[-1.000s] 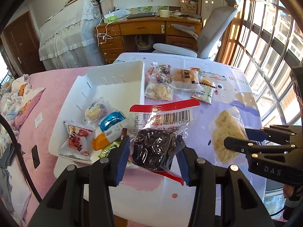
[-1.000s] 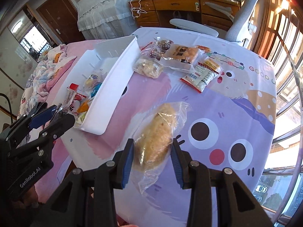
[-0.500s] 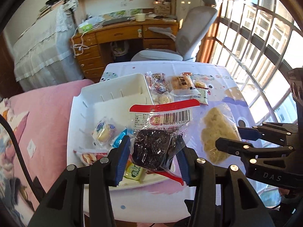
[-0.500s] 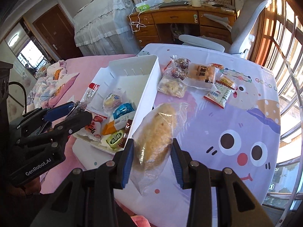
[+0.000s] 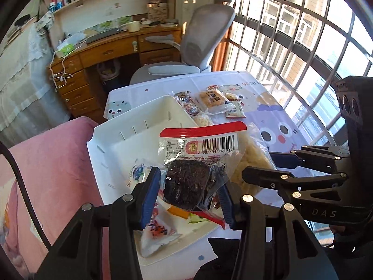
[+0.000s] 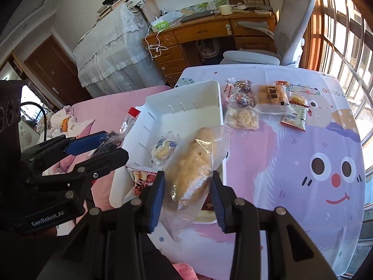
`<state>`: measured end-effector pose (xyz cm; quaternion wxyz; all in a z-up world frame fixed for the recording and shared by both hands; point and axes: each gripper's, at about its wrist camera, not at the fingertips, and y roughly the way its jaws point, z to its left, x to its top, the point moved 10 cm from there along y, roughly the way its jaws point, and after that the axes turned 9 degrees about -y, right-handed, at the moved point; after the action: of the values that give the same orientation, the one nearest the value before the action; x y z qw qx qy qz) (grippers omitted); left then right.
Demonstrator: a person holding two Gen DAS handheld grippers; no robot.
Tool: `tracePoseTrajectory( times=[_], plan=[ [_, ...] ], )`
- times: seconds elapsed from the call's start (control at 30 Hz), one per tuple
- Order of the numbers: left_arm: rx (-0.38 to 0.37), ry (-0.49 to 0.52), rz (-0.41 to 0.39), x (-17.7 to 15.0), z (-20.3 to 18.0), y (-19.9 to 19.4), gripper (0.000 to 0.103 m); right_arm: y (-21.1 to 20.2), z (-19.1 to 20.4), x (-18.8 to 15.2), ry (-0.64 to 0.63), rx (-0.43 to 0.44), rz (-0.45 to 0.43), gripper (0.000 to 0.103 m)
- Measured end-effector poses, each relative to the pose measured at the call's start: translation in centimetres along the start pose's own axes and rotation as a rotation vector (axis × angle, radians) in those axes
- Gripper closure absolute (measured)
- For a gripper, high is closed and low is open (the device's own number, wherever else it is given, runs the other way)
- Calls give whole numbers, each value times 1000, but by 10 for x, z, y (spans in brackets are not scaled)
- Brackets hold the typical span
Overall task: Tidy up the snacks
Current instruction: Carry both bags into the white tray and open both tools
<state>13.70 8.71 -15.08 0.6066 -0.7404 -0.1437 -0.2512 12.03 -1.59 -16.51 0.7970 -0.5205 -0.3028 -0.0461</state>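
Snack pack [image 5: 186,184], barcode 6907305, clamped in left gripper [image 5: 190,192]; right gripper [image 6: 187,196] clamps bread bag [image 6: 191,170]

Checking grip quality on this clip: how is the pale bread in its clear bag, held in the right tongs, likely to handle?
The bagged bread probably squashes easily; the right tongs pinch its middle. The loose film below looks floppy and perhaps slippery. It seems light for its size.

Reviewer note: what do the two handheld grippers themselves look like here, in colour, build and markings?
Both are matte black plastic with angular, truss-like fingers joined by silver rivets and lined with blue ribbed pads. The left gripper reads "GenRobot.AI" in white on its side, seen from the right wrist view; the right gripper reads "DAS". A black cable runs by the left one.
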Motion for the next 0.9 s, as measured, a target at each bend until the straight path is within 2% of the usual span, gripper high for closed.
tracePoseTrajectory(
  times=[0.33, 0.37, 0.4, 0.47, 0.77, 0.9],
  plan=[
    [-65, 47, 51, -5, 37, 0, 54, 17, 42, 12, 23, -15, -5, 65],
    [-66, 44, 61, -5, 40, 1, 51, 19, 42, 12, 35, -14, 1, 64],
    [-70, 37, 75, -7, 42, 3, 43, 21, 42, 11, 46, -15, 10, 64],
    [-83, 14, 107, -9, 47, 7, 38, 24, 38, 9, 70, -25, 27, 62],
    [-75, -13, 217, -11, 54, 19, 36, 24, 22, -6, 157, -53, 80, 55],
    [-82, -1, 233, -3, 47, 20, 33, 19, 8, -10, 187, -71, 93, 53]
  ],
)
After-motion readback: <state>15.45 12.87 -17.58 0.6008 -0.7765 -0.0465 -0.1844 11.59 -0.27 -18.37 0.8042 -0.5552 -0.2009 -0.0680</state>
